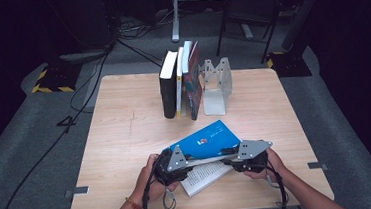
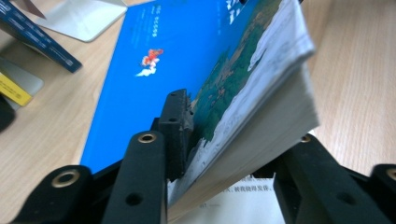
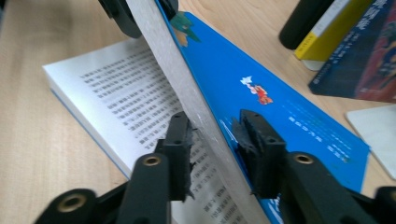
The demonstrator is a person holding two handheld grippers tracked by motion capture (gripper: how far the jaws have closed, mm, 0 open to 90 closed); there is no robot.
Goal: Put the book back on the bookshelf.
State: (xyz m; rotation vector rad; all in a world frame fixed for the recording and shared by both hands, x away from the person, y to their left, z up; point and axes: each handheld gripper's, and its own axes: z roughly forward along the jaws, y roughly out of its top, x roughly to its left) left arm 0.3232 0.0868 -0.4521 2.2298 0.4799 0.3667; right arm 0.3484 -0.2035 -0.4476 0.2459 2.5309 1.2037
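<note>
A book with a bright blue cover point(image 1: 203, 138) lies open near the table's front edge, its printed pages point(image 1: 204, 175) facing up. The front part, cover and a thick block of pages, is raised on a slant. My left gripper point(image 1: 187, 162) holds that raised block at its left end. In the left gripper view my left gripper point(image 2: 238, 135) has one pad on the blue cover point(image 2: 140, 56) and the other jaw behind the pages. My right gripper point(image 1: 229, 157) grips the right end. In the right gripper view my right gripper point(image 3: 215, 135) pinches the block, with the open pages point(image 3: 116, 93) beside it.
Three upright books point(image 1: 179, 82) stand in a row at the back of the wooden table point(image 1: 125, 124), next to a silver metal bookend point(image 1: 215, 84). Cables and a chair are on the dark floor beyond the table.
</note>
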